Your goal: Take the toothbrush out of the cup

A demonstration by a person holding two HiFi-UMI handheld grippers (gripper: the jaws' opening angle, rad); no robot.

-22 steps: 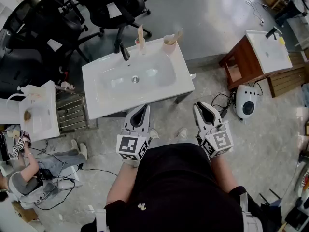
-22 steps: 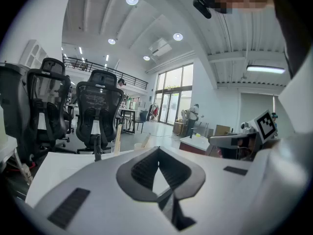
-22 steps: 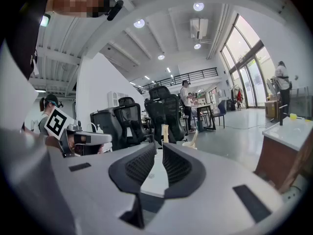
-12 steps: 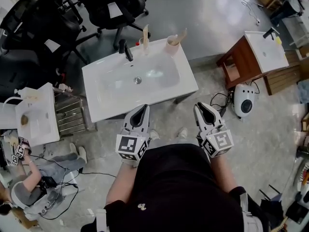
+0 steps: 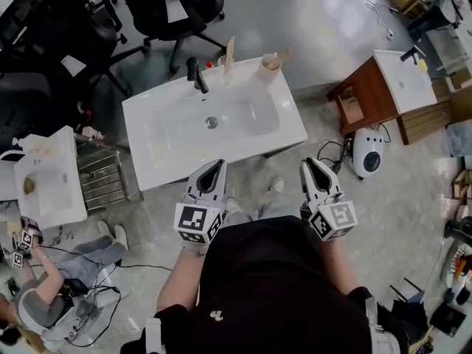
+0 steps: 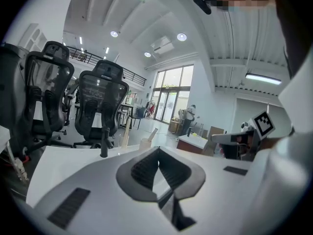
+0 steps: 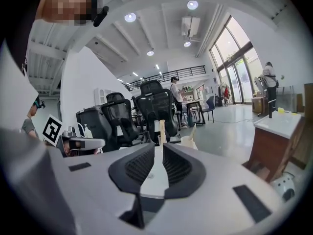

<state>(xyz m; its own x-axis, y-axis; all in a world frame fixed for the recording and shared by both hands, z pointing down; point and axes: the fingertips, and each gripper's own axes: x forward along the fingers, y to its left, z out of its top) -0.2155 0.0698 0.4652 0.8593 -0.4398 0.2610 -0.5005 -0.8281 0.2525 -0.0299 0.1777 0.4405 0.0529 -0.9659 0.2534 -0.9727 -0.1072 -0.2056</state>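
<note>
- White washbasin (image 5: pixel 147 164) has drawn slightly nearer; cup (image 5: pixel 268 63) holding the toothbrush (image 5: pixel 284 53) stands at its far corner, upper centre of the frame.
- Nothing held: left gripper (image 5: pixel 218 163) pinched closed, right gripper (image 5: pixel 309 161) narrowly parted; reach not yet begun.

A black faucet (image 5: pixel 195 74) stands on the white sink (image 5: pixel 158 169), office chairs (image 5: pixel 173 6) behind.

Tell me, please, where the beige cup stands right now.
In the head view, the beige cup stands at the far right corner of the white washbasin, right of the black tap.
</note>
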